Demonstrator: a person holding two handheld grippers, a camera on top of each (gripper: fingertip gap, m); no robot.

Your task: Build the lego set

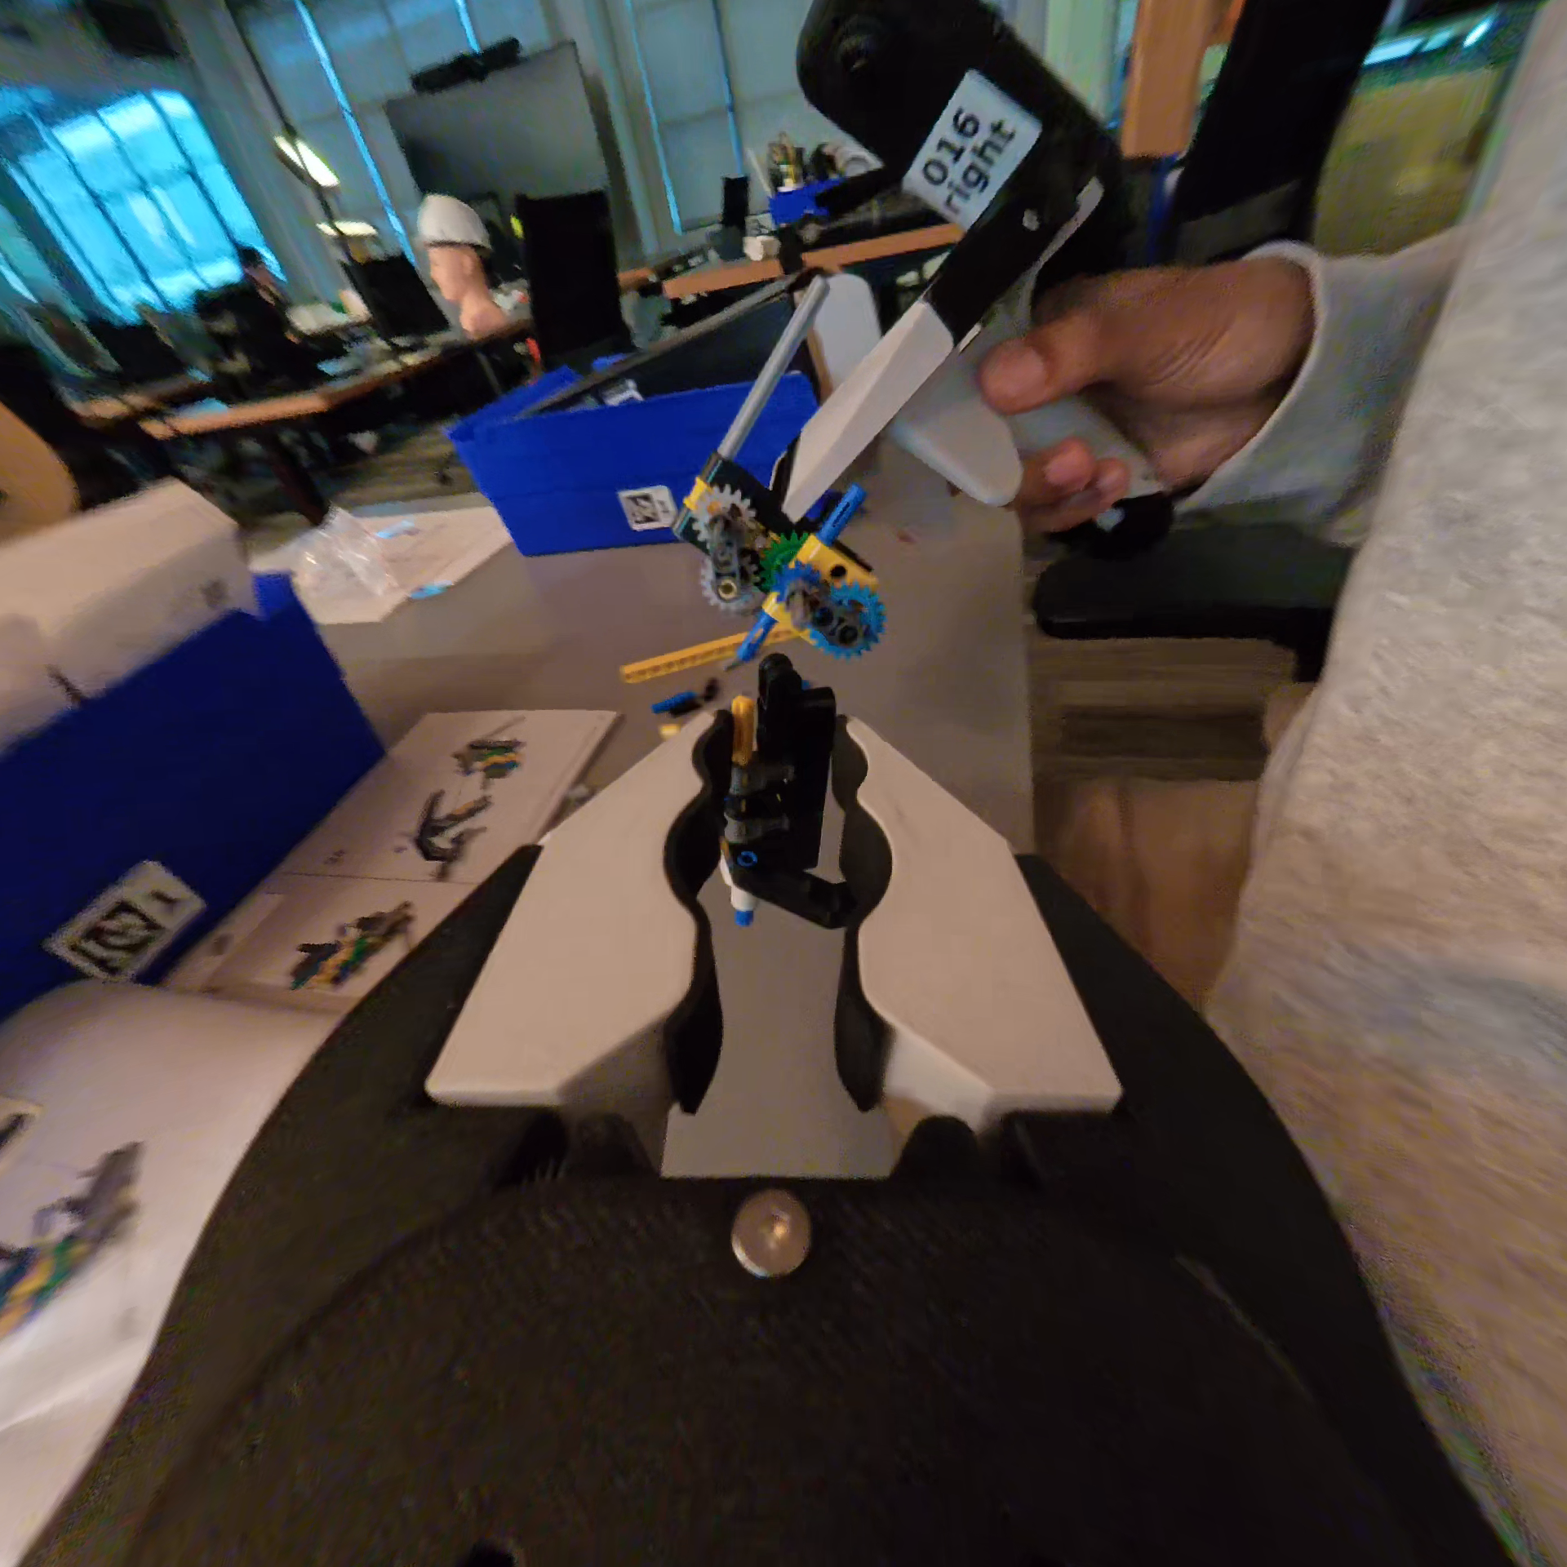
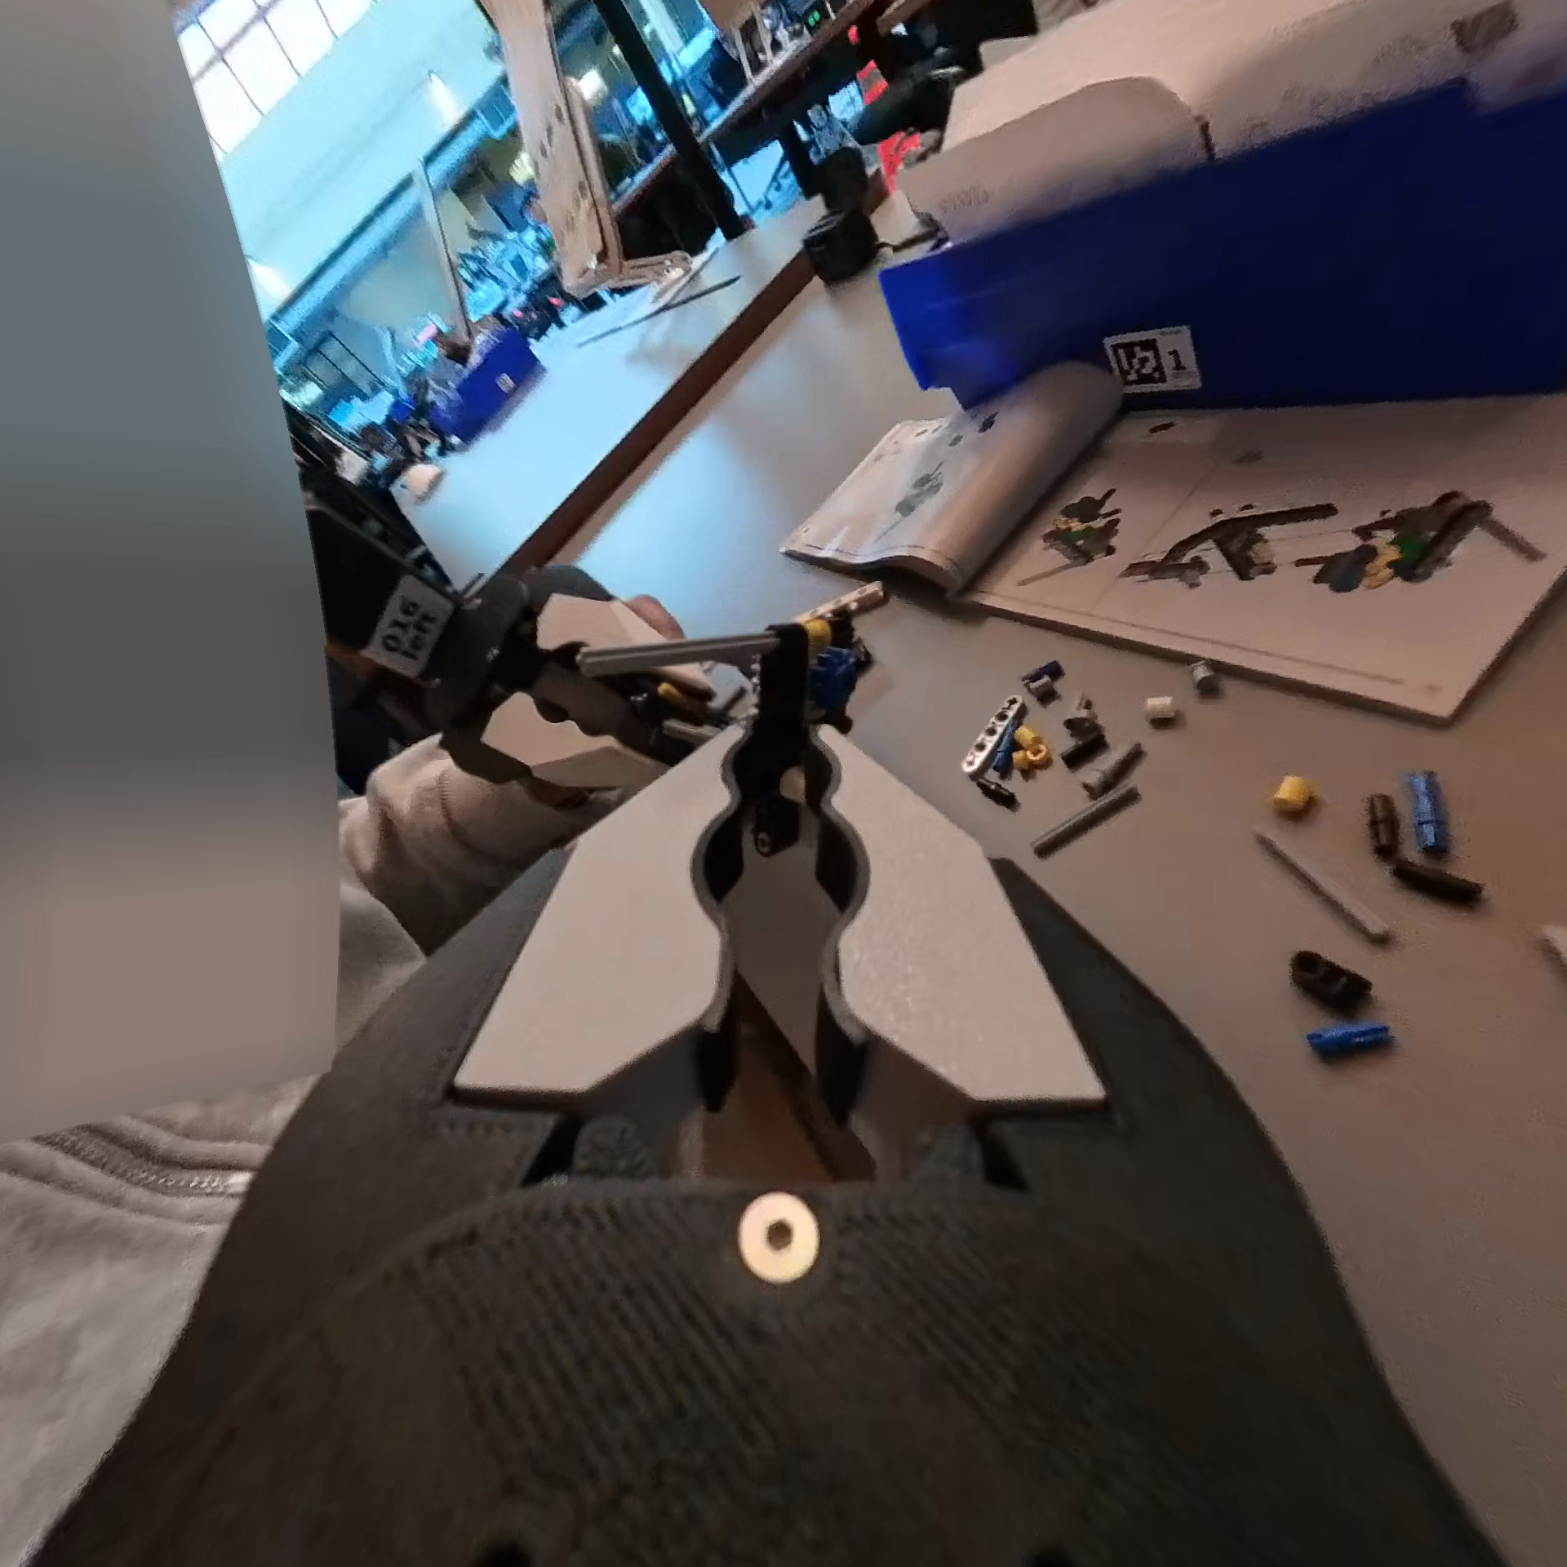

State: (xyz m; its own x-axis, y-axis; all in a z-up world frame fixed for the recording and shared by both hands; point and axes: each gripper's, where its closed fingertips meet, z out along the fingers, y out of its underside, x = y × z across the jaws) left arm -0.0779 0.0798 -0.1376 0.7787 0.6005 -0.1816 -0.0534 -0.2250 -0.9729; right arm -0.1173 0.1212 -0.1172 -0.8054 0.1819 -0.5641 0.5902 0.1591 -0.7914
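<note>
Two sub-assemblies aloft: my left gripper (image 1: 776,746) pinches the black piece (image 1: 776,805) upright, directly below my right gripper (image 1: 793,500) clamping the gear assembly (image 1: 784,568).

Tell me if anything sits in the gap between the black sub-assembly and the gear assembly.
Nothing visible does. The left hand-held gripper holds the black sub-assembly just below the gear assembly held by the right hand-held gripper; only open air above the table shows between them.
</note>
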